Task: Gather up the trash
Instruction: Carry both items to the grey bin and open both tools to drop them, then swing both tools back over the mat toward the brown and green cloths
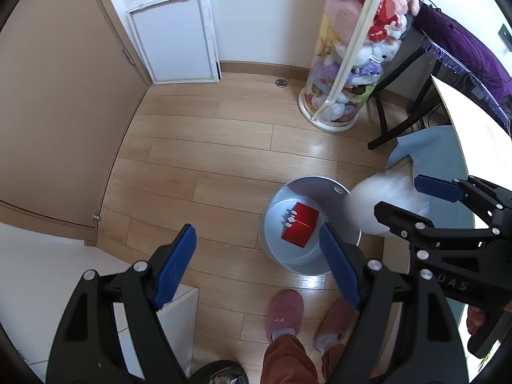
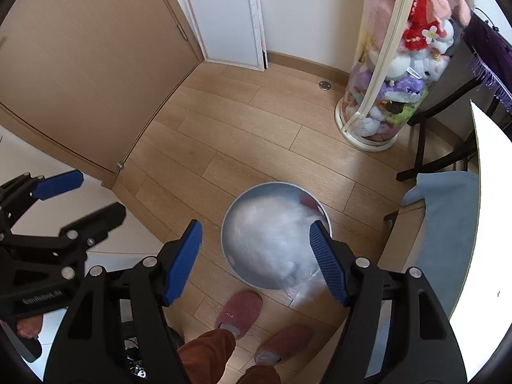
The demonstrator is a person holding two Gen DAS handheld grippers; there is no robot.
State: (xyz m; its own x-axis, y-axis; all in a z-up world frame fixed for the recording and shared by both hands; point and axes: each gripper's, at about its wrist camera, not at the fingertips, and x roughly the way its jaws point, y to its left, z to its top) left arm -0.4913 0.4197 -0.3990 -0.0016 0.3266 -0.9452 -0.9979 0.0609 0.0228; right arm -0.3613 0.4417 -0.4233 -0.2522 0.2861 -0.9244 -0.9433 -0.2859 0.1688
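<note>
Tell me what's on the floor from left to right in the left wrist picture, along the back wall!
White canvas → round metal floor disc → clear tube of stuffed toys → black table legs.

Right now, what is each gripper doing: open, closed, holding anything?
Left gripper: open, holding nothing.
Right gripper: open, nothing clamped; a blurred white plastic bag is over the bin.

the right claw [image 2: 256, 257] hangs with jaws wide apart over a round grey bin [image 2: 230, 233] on the wood floor [image 2: 256, 134]. a blurred white plastic bag [image 2: 272, 240] fills the bin's mouth. pink slippers [image 2: 238, 308] stand just beside it.
</note>
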